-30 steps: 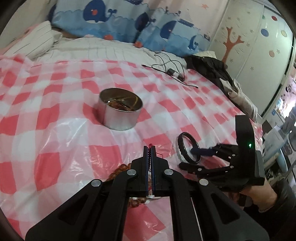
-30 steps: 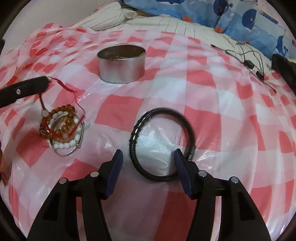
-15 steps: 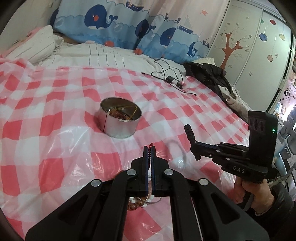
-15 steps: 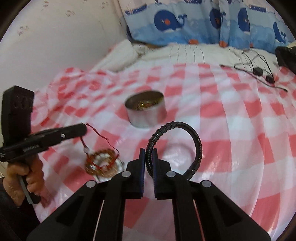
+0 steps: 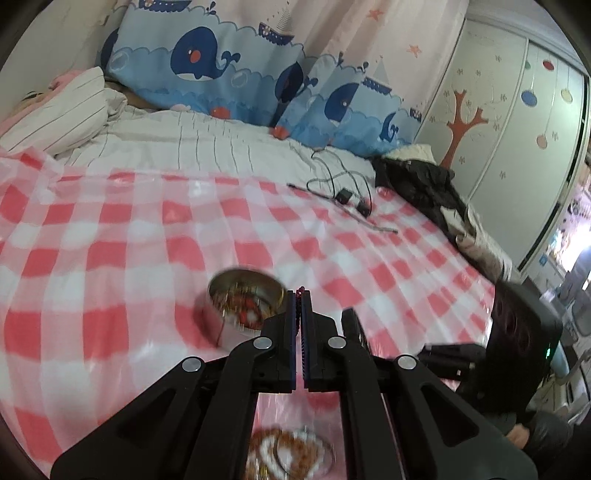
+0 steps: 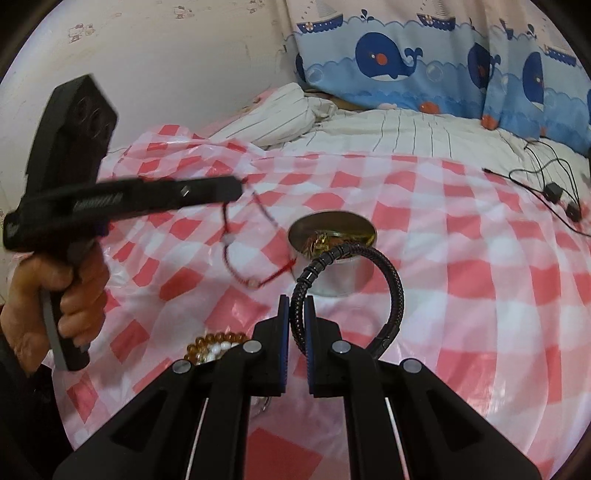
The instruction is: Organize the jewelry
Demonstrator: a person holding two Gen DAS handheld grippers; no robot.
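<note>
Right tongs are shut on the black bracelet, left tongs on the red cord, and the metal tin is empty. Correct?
Not quite: the metal tin is not empty; the right wrist view shows gold-coloured jewelry inside. The rest holds: right tongs are shut on the black bracelet, left tongs on the red cord.

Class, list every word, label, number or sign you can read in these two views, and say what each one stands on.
No text here can be read with certainty.
Pale lettering on the side of the left gripper: blurred, unreadable.
Small prints on the wall: too small to tell whether they hold words.
Whale curtain, wardrobe doors, metal tin: pictures or plain surfaces, no writing visible.
</note>
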